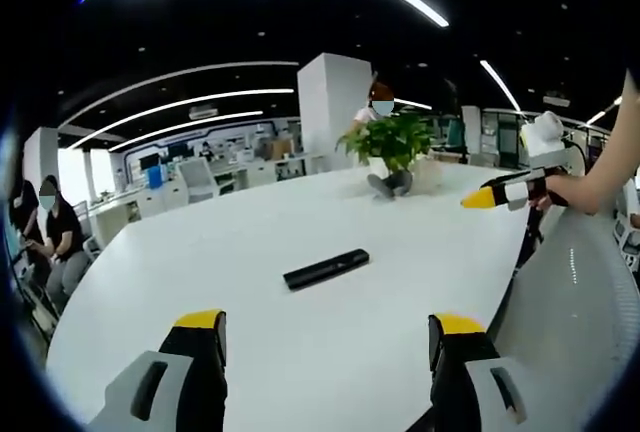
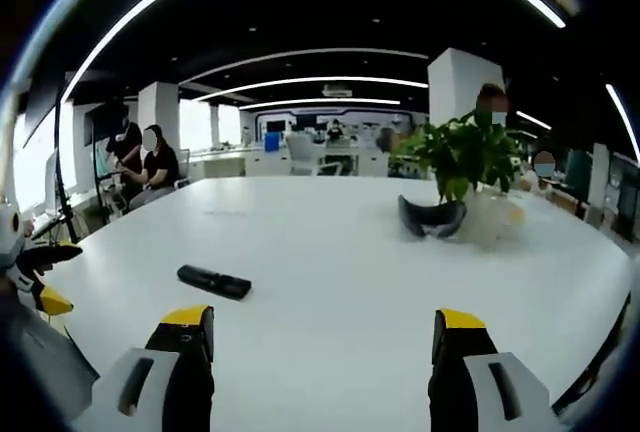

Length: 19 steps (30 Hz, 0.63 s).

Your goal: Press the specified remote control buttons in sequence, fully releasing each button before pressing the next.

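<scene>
In the left gripper view the left gripper hangs above the near edge of the white table, its two yellow-tipped jaws spread wide with nothing between them. Just ahead of these jaws, a little toward the left one, the black remote control lies flat on the table, apart from both jaws. Farther ahead, near the far side of the table, stands a potted plant with a dark object at its foot. The right gripper comes into this view from the right, held in a hand, well above the table edge. In the right gripper view the right gripper also has its jaws spread apart and empty over the table. The remote control lies ahead and to the left of the left jaw, not touching it. The plant stands farther ahead on the right. Beyond the table, people sit at desks in the office.
</scene>
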{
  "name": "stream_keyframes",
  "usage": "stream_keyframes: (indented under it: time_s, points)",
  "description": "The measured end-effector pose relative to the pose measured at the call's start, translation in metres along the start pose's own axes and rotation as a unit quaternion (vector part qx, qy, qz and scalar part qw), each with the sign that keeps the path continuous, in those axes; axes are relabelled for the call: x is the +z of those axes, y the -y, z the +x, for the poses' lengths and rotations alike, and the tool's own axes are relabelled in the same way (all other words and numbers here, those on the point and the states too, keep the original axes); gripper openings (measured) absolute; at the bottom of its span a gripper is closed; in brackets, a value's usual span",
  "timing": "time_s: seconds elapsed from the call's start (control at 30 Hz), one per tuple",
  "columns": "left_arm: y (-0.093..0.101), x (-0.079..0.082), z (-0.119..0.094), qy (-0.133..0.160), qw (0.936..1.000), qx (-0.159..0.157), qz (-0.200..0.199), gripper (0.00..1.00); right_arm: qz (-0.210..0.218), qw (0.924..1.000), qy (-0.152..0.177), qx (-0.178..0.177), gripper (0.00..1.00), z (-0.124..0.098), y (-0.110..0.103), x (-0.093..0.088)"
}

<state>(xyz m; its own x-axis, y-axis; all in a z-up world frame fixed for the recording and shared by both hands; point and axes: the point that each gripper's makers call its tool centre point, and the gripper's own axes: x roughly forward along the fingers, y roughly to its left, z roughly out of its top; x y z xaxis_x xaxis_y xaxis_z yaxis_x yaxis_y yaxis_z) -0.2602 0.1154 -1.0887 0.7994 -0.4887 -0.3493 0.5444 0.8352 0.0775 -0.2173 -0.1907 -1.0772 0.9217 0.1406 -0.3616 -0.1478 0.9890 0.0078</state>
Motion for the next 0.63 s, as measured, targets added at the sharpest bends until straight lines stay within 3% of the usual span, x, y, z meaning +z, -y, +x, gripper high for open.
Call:
stream_keyframes:
  time_s: [0.1,0.63]
  points:
    - [0.0000,-0.0007,0.0002,-0.002,1.0000,-0.001,0.000,0.86,-0.006,0.9999,-0.012,0.003,0.90,0.0026,-0.0013,-0.0039]
    - [0.0008,-0.0006,0.0004,-0.001,1.0000,-0.006,0.002,0.86,0.002,0.9999,-0.010,-0.007,0.90,0.0029,0.0030,-0.0030]
